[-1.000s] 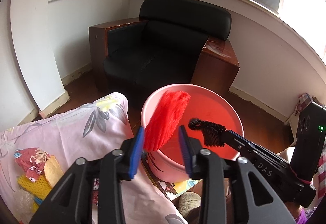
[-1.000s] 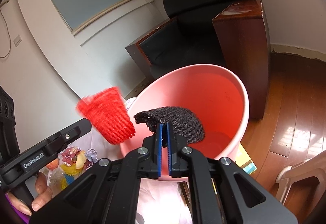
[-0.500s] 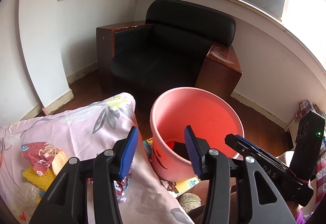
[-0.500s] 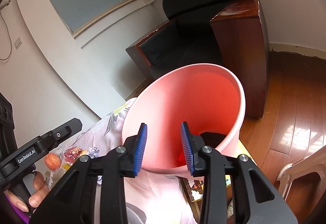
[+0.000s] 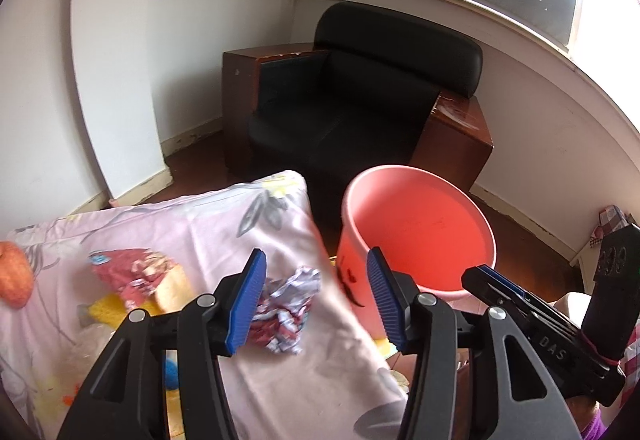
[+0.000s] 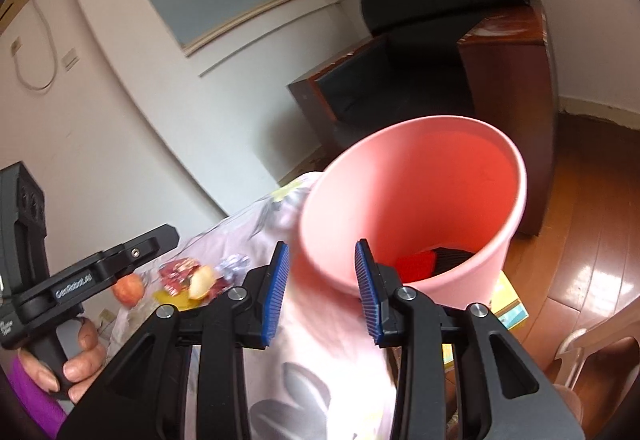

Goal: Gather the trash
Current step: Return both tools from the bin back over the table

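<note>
A pink bucket (image 5: 416,232) stands on the floor beside a bed with a pink flowered cloth (image 5: 224,224). Deep inside the bucket (image 6: 420,200) lie a red mesh (image 6: 416,264) and a black mesh (image 6: 452,256). My left gripper (image 5: 316,258) hovers over the cloth's edge, its jaws opening with nothing between them. A crumpled foil wrapper (image 5: 288,304) lies just below its left finger. My right gripper (image 6: 322,246) is open and empty near the bucket's rim. Further left on the cloth are a red wrapper (image 5: 124,264), a bread piece (image 5: 172,288) and an apple (image 5: 12,272).
A black armchair (image 5: 360,108) with wooden sides stands in the corner behind the bucket. A yellow sponge (image 5: 108,310) lies among the litter. A yellow-and-blue box (image 6: 508,308) sits under the bucket's right side. A hand (image 6: 76,352) holds the left gripper's handle.
The left gripper dropped the red mesh and the right gripper dropped the black mesh into the bucket. Both jaws opened. Both grippers then swung left, toward the litter on the cloth.
</note>
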### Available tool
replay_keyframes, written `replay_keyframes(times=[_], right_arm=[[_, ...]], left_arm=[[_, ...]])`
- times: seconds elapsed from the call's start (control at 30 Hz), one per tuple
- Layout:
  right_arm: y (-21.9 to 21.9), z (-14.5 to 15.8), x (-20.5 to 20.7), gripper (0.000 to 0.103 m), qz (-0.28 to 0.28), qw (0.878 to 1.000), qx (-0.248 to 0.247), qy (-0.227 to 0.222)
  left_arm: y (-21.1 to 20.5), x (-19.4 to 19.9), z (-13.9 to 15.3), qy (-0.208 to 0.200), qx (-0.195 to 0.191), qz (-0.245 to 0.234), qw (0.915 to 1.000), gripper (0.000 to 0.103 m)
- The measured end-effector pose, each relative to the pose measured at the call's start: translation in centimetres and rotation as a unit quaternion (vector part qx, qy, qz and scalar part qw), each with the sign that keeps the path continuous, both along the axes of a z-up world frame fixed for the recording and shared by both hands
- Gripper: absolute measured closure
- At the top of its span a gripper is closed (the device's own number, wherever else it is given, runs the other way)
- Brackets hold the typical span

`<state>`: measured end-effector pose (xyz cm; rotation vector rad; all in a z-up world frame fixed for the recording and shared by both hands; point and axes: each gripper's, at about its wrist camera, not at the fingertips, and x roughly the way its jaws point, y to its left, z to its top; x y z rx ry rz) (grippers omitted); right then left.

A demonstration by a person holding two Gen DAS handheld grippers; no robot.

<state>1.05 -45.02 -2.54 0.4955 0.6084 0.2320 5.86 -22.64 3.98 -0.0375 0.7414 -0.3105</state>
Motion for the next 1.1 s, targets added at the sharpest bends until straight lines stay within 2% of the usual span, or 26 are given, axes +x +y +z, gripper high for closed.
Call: replay_keyframes(times=[0.23,0.43,0.67,1.1], right_arm=[[3.6,0.9,-1.5,0.068,0.054,0.998,-0.018,-0.022],[6.5,0.8,-2.7,0.068,0.092,0.995,-0.029,-0.020],[8.1,0.4,-3.8,0.068,0.105,0.994,-0.016,-0.014],[10.6,-0.3,-4.1,0.068,0.134,0.990,-0.032,0.003]], left_arm=[[3.4,-2.5,0.7,-0.008,0.005,0.024,0.9997,0.051],[6.8,-4.8,0.5,-0.003,0.013,0.046,0.9989,0.051],[9.9,-6.9,-0.1,0.003,0.026,0.071,0.9971,0.051],[13.9,-9.3,-1.5,0.016,0.043,0.107,0.9932,0.051]])
